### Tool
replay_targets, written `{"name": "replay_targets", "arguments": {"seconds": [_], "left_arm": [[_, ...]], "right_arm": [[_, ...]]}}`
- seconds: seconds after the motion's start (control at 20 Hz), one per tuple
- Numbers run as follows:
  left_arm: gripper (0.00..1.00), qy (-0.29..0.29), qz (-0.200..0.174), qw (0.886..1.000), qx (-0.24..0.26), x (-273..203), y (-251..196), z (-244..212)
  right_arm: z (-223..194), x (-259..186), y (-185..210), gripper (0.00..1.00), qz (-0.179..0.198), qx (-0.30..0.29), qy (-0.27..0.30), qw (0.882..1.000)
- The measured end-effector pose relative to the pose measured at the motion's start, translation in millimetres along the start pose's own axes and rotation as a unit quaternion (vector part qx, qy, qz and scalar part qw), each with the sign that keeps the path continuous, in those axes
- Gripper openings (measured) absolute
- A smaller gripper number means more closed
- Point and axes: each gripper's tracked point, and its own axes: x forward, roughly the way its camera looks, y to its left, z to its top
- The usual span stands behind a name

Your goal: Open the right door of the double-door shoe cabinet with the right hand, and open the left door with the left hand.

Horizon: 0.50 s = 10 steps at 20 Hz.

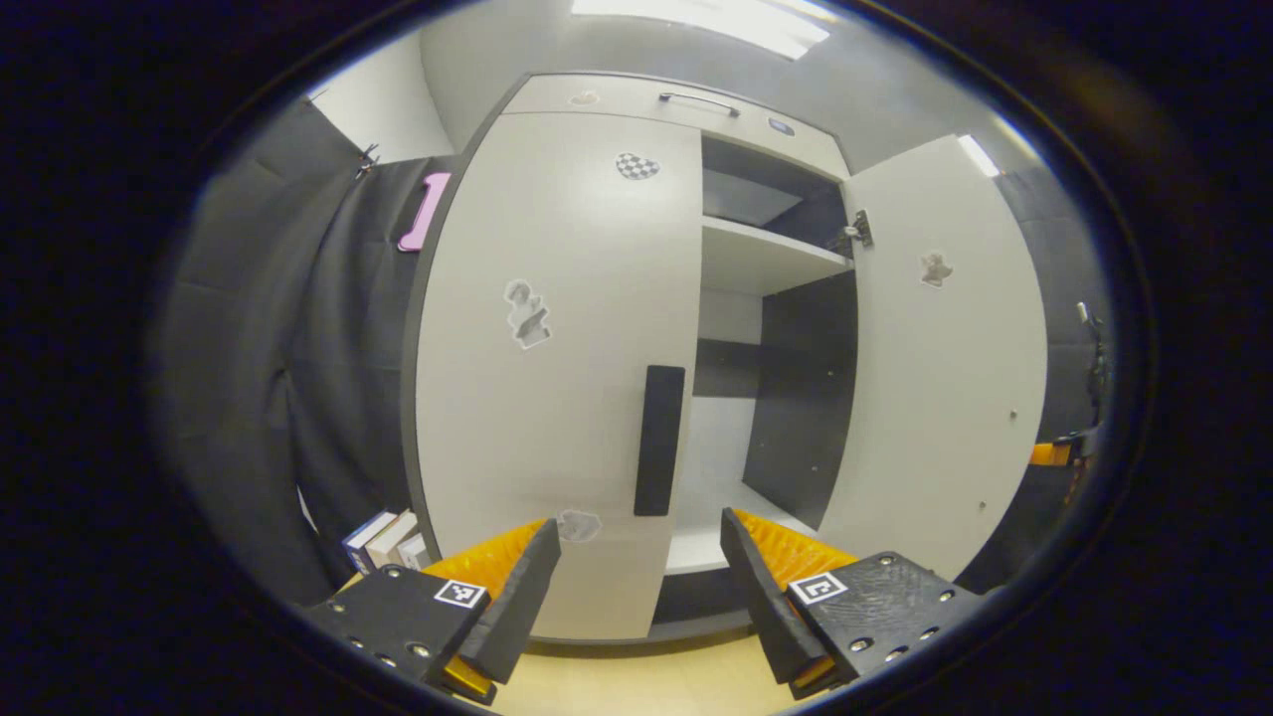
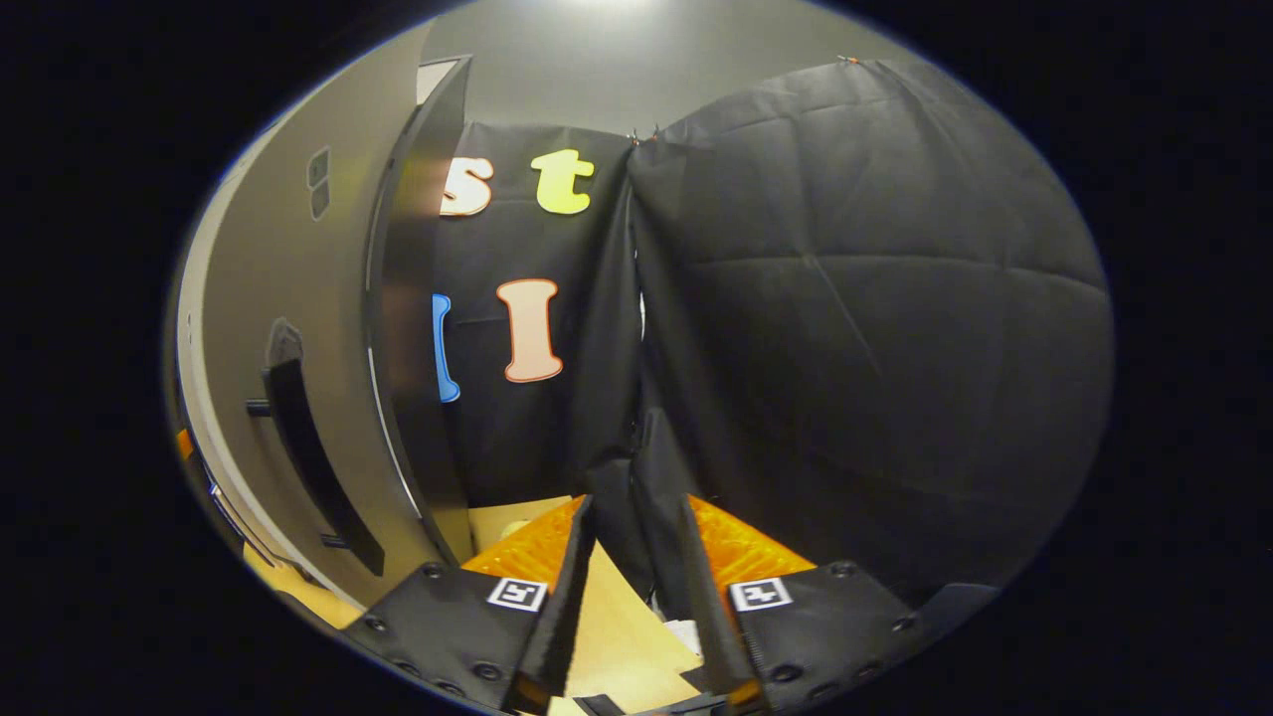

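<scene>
In the left gripper view the white double-door shoe cabinet (image 1: 557,328) stands straight ahead. Its left door (image 1: 537,398) is closed, with a black vertical handle (image 1: 659,440) near its inner edge. The right door (image 1: 945,348) is swung wide open, showing shelves (image 1: 766,257) and a dark inner wall. My left gripper (image 1: 636,562) is open, a short way in front of the left door's handle and a little below it, holding nothing. In the right gripper view the open right door (image 2: 298,328) and its black bar handle (image 2: 308,457) lie off to the left. My right gripper (image 2: 635,572) is open and empty, pointing at the black cloth.
A drawer front with a metal handle (image 1: 699,99) tops the cabinet. A few books (image 1: 383,537) lean at the cabinet's lower left. Black cloth walls (image 2: 855,328) close in both sides. The floor (image 1: 636,676) is light wood.
</scene>
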Motion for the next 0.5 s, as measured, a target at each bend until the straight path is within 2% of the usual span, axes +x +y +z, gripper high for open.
{"name": "replay_targets", "arguments": {"seconds": [0.05,0.15,0.25,0.5], "left_arm": [[0.94,-0.005,0.003,1.000,0.006,-1.0,-3.4,-2.8],[0.94,-0.007,0.015,1.000,0.015,0.9,-1.1,-5.0],[0.95,-0.014,0.024,0.999,0.021,1.1,0.2,-5.6],[0.94,-0.003,0.073,0.997,0.034,6.6,11.6,-10.5]], "right_arm": [[-0.6,12.2,-3.3,0.72,0.003,0.002,-0.002,1.000],[2.6,31.5,-7.3,0.87,0.013,0.004,-0.015,1.000],[8.2,50.3,-14.1,0.94,0.014,0.009,-0.030,0.999],[5.4,91.6,-31.0,0.93,0.028,0.039,-0.032,0.998]]}}
